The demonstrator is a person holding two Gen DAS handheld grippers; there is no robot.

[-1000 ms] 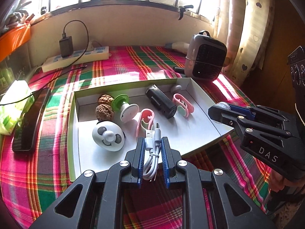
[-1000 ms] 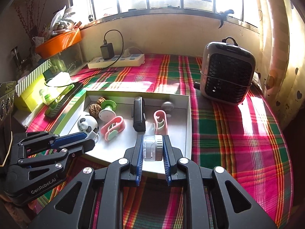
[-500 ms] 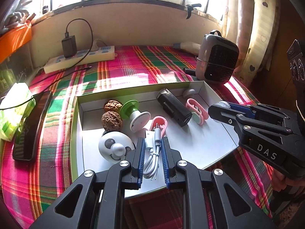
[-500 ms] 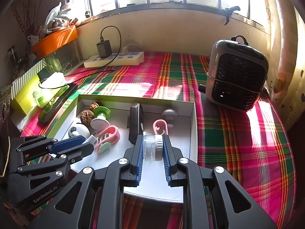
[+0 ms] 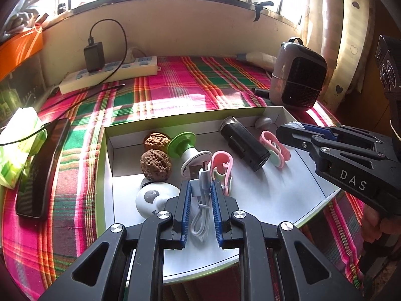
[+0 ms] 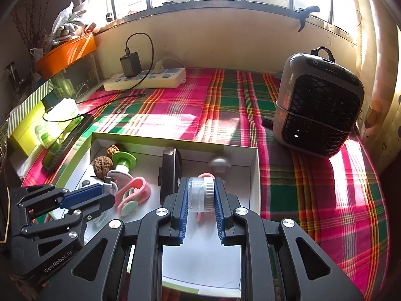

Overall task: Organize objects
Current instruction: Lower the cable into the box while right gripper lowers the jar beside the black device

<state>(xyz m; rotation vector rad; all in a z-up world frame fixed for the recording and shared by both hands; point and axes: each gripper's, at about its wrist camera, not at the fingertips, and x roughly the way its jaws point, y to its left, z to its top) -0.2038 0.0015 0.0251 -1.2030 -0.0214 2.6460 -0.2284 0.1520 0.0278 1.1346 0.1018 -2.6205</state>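
A shallow white box [image 5: 295,195] [image 6: 254,168] with a green rim lies on the plaid cloth. It holds two walnuts [image 5: 156,161] [image 6: 103,164], a green-and-white stand [image 5: 186,148] [image 6: 123,163], a black device [image 5: 244,143] [image 6: 168,173], pink clips [image 5: 274,145] [image 6: 134,194], a round white gadget [image 5: 151,199] and a grey knob [image 5: 263,123] [image 6: 219,163]. My left gripper [image 5: 199,188] [image 6: 106,197] is shut on a coiled white USB cable [image 5: 201,205] over the box's near side. My right gripper [image 6: 200,188] [image 5: 288,129] is shut on a small clear jar with a silver lid [image 6: 200,194], above the box.
A grey portable fan [image 5: 298,75] [image 6: 318,105] stands right of the box. A power strip with a black charger [image 5: 110,71] [image 6: 145,77] lies at the wall. A black phone [image 5: 42,168] [image 6: 67,141] and green packet [image 5: 17,148] sit left.
Both grippers have moved forward over the box with their loads still held; the box and its contents look nearer and larger in both views.
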